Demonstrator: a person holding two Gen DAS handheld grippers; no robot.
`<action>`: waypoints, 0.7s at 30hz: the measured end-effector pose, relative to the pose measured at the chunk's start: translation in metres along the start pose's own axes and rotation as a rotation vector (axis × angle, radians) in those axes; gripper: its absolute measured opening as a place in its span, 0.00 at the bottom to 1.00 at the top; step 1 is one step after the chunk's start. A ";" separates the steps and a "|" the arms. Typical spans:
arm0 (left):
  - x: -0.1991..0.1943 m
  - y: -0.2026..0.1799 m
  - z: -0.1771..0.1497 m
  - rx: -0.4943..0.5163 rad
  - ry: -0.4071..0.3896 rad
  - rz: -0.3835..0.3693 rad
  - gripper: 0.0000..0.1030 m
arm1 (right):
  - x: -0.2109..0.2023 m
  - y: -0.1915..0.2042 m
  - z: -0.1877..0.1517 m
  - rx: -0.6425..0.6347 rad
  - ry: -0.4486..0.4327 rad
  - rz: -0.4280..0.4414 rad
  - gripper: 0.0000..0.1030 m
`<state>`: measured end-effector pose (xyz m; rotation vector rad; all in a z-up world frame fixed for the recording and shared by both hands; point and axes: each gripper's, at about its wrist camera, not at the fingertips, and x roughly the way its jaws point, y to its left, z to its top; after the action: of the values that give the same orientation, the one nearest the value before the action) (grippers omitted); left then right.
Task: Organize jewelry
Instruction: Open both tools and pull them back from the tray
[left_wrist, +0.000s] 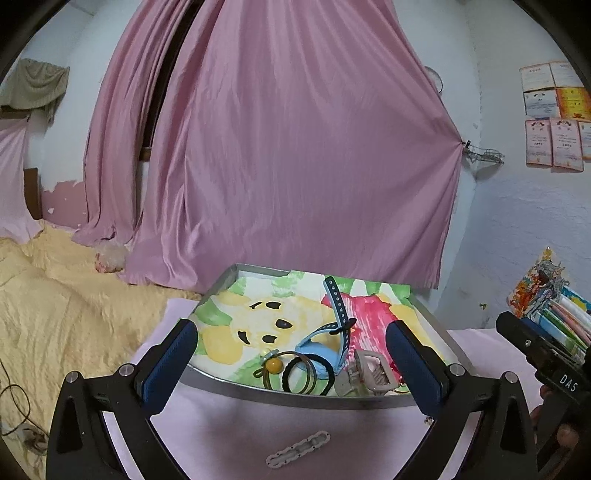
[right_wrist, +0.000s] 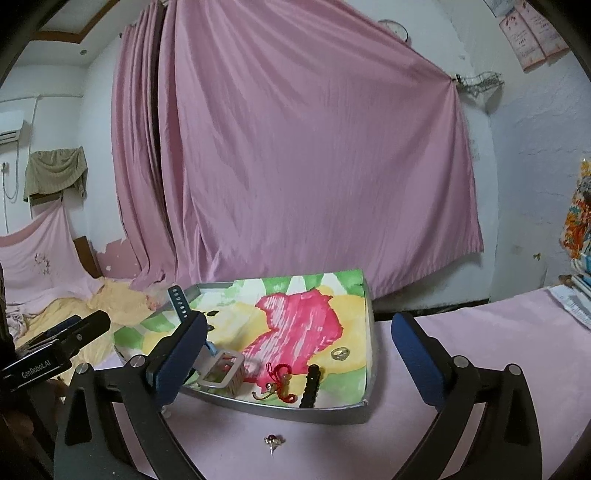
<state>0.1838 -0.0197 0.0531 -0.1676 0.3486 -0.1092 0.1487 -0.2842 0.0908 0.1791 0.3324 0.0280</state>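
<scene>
Both grippers, left and right, are hovering wide apart and empty before the metal tray, already holding most jewelry; a white hair clip and small earring are lying outside on the pink cloth.

A grey metal tray holds a red, yellow and green painted sheet before pink curtains.

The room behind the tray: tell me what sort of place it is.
Probably a bedroom in a home: a yellow bedspread lies rumpled at left, pink curtains hang behind the tray, and an air conditioner hangs on the wall.
</scene>
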 end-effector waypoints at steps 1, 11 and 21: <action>-0.002 0.001 -0.001 -0.001 -0.005 -0.002 0.99 | -0.004 0.001 -0.001 -0.007 -0.004 -0.004 0.95; -0.017 0.005 -0.014 0.003 -0.006 -0.010 0.99 | -0.025 0.008 -0.009 -0.058 0.002 -0.008 0.95; -0.024 0.007 -0.025 0.027 0.042 -0.013 0.99 | -0.031 0.013 -0.024 -0.078 0.065 0.037 0.98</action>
<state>0.1534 -0.0137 0.0361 -0.1410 0.3873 -0.1302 0.1116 -0.2695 0.0812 0.1075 0.3925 0.0832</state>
